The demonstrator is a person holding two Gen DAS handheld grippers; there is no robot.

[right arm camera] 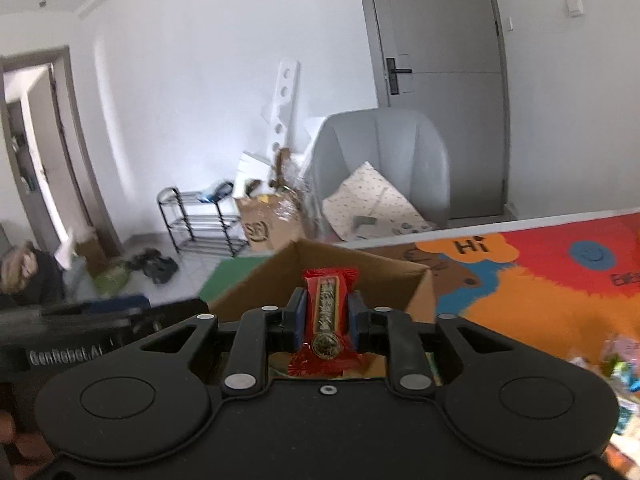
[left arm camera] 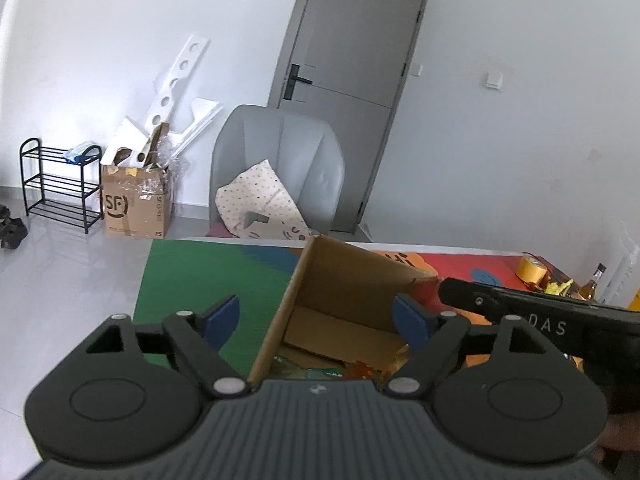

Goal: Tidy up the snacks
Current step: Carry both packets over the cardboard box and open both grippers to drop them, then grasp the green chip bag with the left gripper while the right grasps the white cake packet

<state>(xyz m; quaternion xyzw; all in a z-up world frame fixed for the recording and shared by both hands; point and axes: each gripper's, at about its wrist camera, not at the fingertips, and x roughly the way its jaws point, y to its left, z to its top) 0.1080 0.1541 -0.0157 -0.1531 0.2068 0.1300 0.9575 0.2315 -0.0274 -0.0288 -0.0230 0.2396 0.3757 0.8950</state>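
White-walled room, grey door, bright cartoon mat on the table. Left gripper angled down over one open cardboard box, blue pads spread wide, nothing between them. Right gripper likewise tilted above the box, one red snack packet upright between its pads; grip or mere contact not discernible. More wrappers inside the box.

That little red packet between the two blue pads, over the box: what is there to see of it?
The red snack packet is a small shiny wrapper, foil or plastic by its look, with a gold panel down its middle, a round gold seal lower down and crimped ends. It stands upright between the right gripper's blue pads, which flank its sides; whether they still press on it is unclear. It hangs above the open cardboard box.
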